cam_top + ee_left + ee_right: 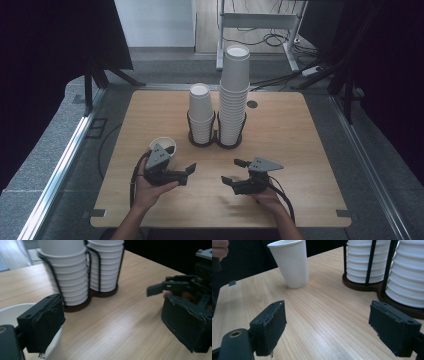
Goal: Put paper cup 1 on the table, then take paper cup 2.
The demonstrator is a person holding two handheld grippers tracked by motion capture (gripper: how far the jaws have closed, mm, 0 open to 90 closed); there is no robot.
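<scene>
On the near-left part of the pale wooden table point(300, 150), a single white paper cup point(163, 146) is standing upright, mouth up, just behind the left gripper point(189, 175). That gripper is sitting far nearer it than the right gripper point(232, 171), well off to the cup's right. Both are gaping wide and holding nothing, and both are pointing across the table at each other rather than at the cup.

High view: fixed above the near edge of the table point(280, 125), facing forward and down, far enough to take in the whole top and the floor beyond. Left gripper view rides low, close to the wood, facing across it to the cup rack point(88, 272); right gripper view sits equally low, facing the same rack point(368, 267) from the other side. All three share the rack point(216, 131) and the single cup point(162, 146) point(290, 263).
</scene>
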